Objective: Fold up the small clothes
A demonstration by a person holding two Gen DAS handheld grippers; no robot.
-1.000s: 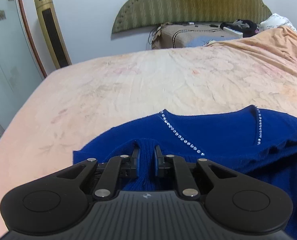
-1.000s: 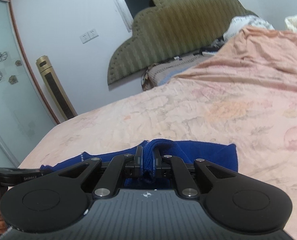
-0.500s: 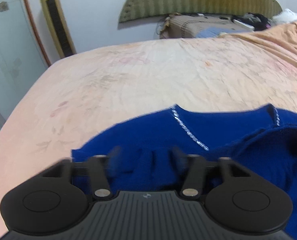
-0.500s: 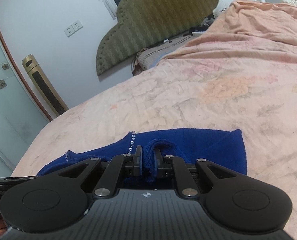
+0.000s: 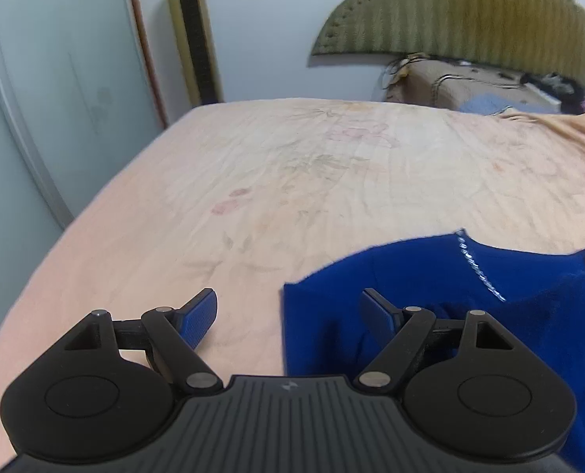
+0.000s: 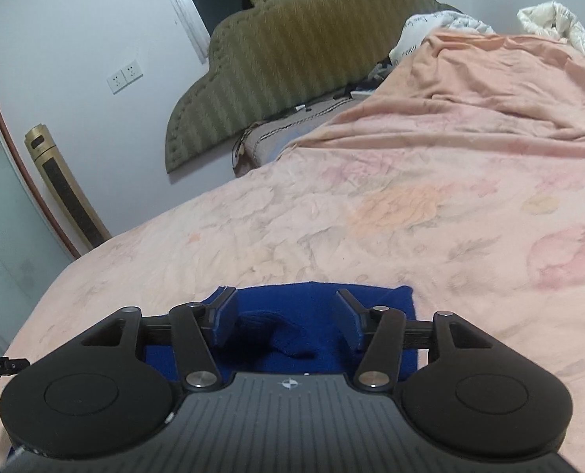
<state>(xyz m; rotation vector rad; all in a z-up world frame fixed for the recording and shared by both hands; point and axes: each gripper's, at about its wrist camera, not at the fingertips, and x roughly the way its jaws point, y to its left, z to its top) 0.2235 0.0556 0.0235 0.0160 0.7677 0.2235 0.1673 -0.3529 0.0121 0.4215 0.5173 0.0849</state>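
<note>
A dark blue knit top (image 5: 430, 276) with a line of rhinestones along its neckline lies folded on the peach bedsheet (image 5: 292, 165). My left gripper (image 5: 290, 307) hangs over the top's left edge with its jaws opening wide; one finger is over bare sheet, the other over the cloth, and nothing is gripped. In the right wrist view the blue top (image 6: 316, 299) lies flat under my right gripper (image 6: 286, 317), whose jaws are opening; a raised fold of the cloth sits between the pads without being pressed.
An olive padded headboard (image 6: 292, 39) stands at the far end of the bed, with pillows and a bunched peach blanket (image 6: 509, 90). A gold tower fan (image 5: 192, 31) and a frosted glass door (image 5: 36, 79) stand left of the bed.
Both grippers were shut on folds of the blue top and have let go, their jaws spreading. My left gripper has shifted left, so the top now sits toward the right of its view.
</note>
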